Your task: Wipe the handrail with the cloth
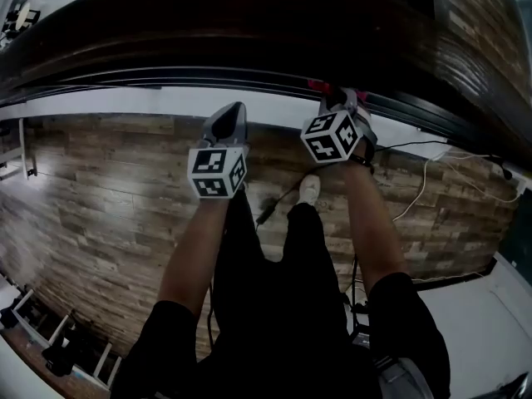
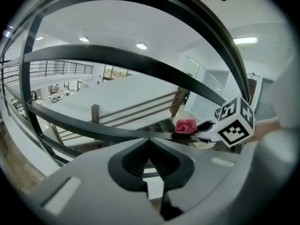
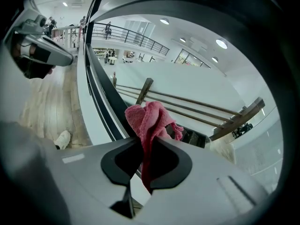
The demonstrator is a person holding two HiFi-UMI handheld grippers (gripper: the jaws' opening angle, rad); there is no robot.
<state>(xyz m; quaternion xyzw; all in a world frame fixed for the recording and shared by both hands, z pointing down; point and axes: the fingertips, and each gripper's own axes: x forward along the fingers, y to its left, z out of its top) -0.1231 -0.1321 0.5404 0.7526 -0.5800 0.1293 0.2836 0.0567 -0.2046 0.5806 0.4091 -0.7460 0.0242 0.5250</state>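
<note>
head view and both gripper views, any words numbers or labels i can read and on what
No readable text anywhere.
Black-and-white marker cubes: square patterns only, no letters or numbers.
Distant bright shopfront display: too small and blurred to read.

Head view dim: handrail [image 1: 249,40] near black, floor [image 1: 100,198] underexposed. Gripper views brighter, lit by recessed ceiling lights [image 2: 141,46]; white surfaces washed out. Heavy fisheye bending, dark vignette at corners. Foreground soft.
</note>
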